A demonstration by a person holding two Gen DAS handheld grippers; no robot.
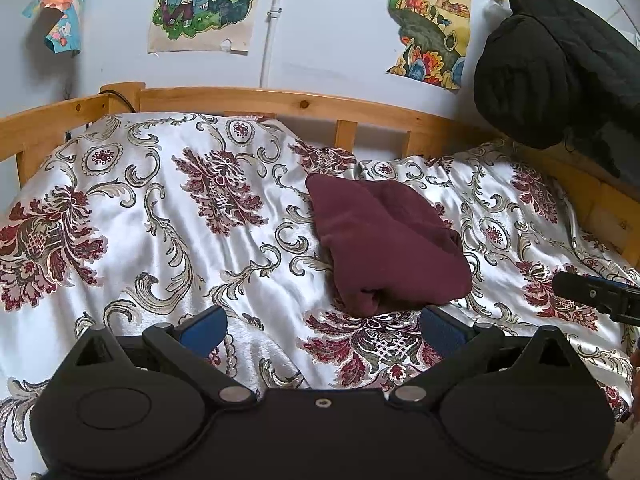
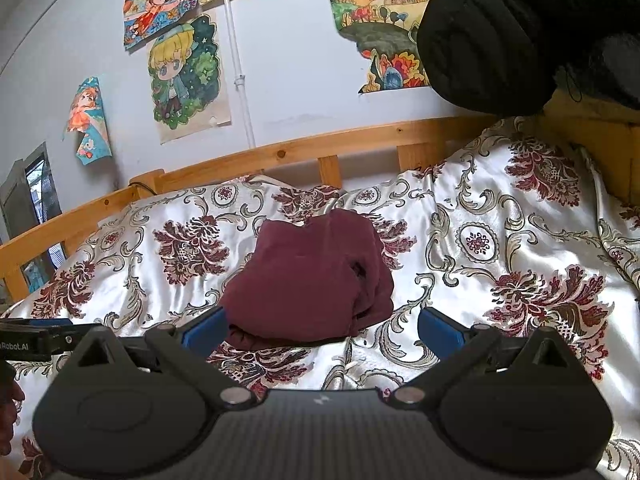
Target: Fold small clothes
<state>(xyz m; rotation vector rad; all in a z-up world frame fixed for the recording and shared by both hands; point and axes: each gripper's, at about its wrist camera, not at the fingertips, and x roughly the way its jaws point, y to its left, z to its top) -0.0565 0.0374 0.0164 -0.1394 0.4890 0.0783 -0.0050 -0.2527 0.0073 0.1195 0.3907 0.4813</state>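
Note:
A dark maroon garment [image 1: 384,244] lies folded into a compact bundle on the patterned bedspread [image 1: 160,240]. It also shows in the right wrist view [image 2: 308,284]. My left gripper [image 1: 324,330] is open and empty, just in front of the bundle's near edge, above the bedspread. My right gripper [image 2: 320,330] is open and empty, with its left blue pad [image 2: 206,330] close to the bundle's near left corner. The right gripper's tip shows at the right edge of the left wrist view [image 1: 596,294].
A wooden bed rail [image 1: 280,106] runs along the back and left side. A black quilted coat [image 1: 560,64] hangs over the right end of the bed. Drawings [image 1: 202,4] are stuck on the wall behind. The white floral bedspread [image 2: 500,260] covers the whole bed.

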